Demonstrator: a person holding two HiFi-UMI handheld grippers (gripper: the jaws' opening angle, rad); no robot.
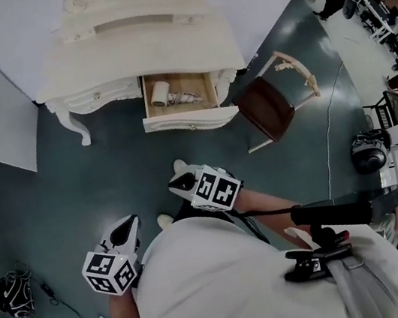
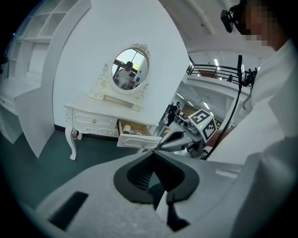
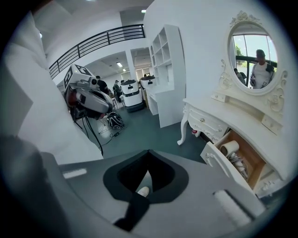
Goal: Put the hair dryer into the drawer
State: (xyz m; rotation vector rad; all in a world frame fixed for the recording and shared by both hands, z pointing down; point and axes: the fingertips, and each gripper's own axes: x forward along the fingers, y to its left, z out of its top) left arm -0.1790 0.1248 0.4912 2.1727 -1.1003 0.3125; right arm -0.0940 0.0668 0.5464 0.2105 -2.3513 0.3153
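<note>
The hair dryer [image 1: 161, 93] seems to lie in the open drawer [image 1: 191, 121] at 12 o'clock; the left gripper [image 1: 128, 224] and right gripper [image 1: 177, 185], both closed and empty, probably only need to push it in.

Dressing table [image 1: 134, 51]: smooth cream paint, low sheen. Drawer [image 1: 199, 80] interior: bare pale wood, matt. Hair dryer [image 1: 160, 93]: smooth cream plastic. Floor [image 1: 38, 198]: dark teal, matt, uniform. Chair [image 1: 266, 108]: seat glossy dark brown, frame pale wood. Mirror [image 2: 130, 69]: polished glass.

- Bright, even indoor light; a ceiling lamp [image 3: 143, 10] glows overhead.
- Shadows are soft and faint.
- Both gripper views bend strongly, darkening at their round edges.
- The head view is sharp.
</note>
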